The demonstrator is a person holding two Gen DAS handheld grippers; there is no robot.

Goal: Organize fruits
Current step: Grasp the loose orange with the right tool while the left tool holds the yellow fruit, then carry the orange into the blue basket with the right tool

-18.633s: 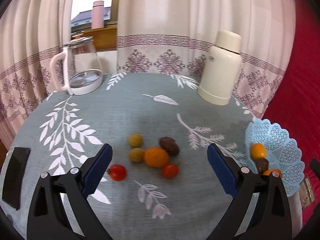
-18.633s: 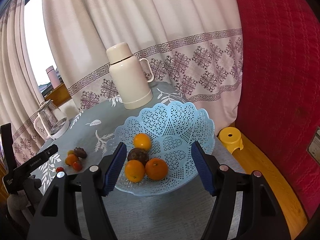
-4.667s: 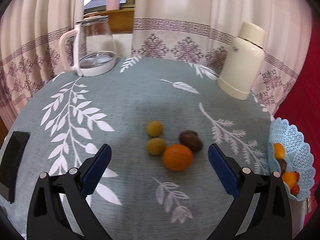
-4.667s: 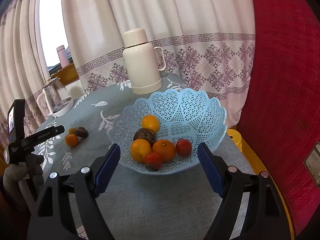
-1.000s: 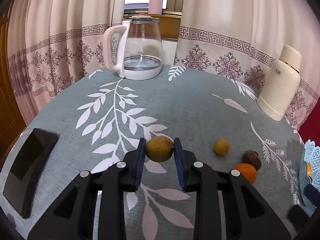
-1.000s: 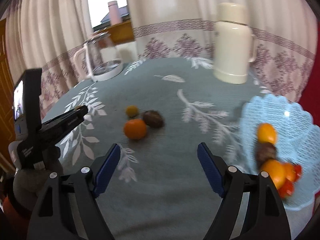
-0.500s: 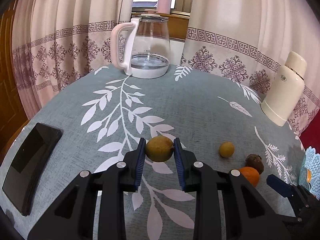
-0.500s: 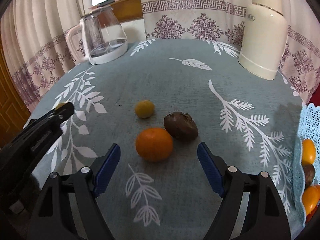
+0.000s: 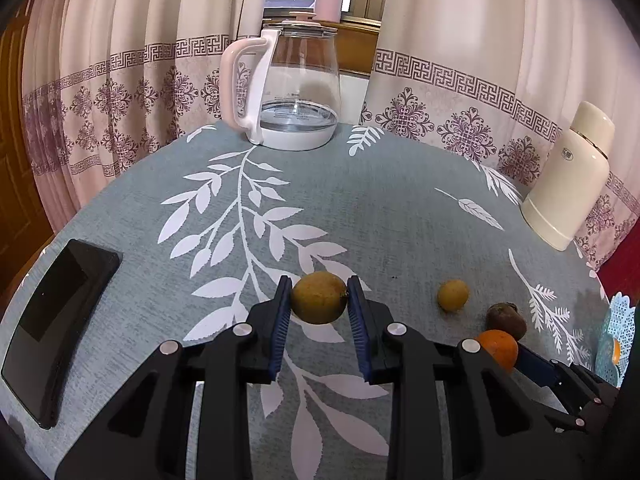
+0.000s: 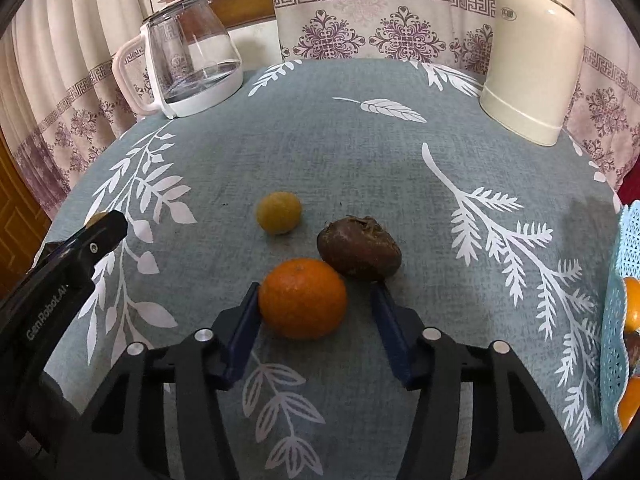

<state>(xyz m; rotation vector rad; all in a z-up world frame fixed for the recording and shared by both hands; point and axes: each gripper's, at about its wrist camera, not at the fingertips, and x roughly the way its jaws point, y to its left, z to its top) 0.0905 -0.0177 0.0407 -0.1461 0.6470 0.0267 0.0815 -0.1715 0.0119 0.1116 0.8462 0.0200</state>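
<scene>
Round table under grey-green cloth (image 10: 360,152) with white leaf print; fruits and vessels as follows.

- Yellow-green round fruit (image 9: 319,298): clamped between the blue pads of the left gripper (image 9: 319,300), raised over the near-left part of the cloth. Skin looks dull and firm; judged light, and held across its widest girth, which suits a round body.
- Bright orange mandarin (image 10: 303,298): resting on the cloth toward the near edge, between the spread jaws of the right gripper (image 10: 314,304). The left pad looks to be touching the peel, the right pad stands clear of it; nothing is gripped. Judged light, with a soft, slightly yielding peel; best taken across the middle with moderate squeeze, since it can roll.
- Dark brown wrinkled fruit (image 10: 359,253): just behind and right of the mandarin, touching or nearly so. The right jaw must pass close beside it; a nudge is likely.
- Small yellow round fruit (image 10: 279,213): apart, further toward the centre.
- Pale blue lattice plastic basket (image 10: 624,248): at the right edge, holding orange fruits; the presumed destination.
- Clear glass kettle with pink handle (image 9: 294,92): far edge.
- Cream thermos flask (image 10: 532,52): far-right edge.
- Black flat phone-like device (image 9: 56,316): left edge.
</scene>
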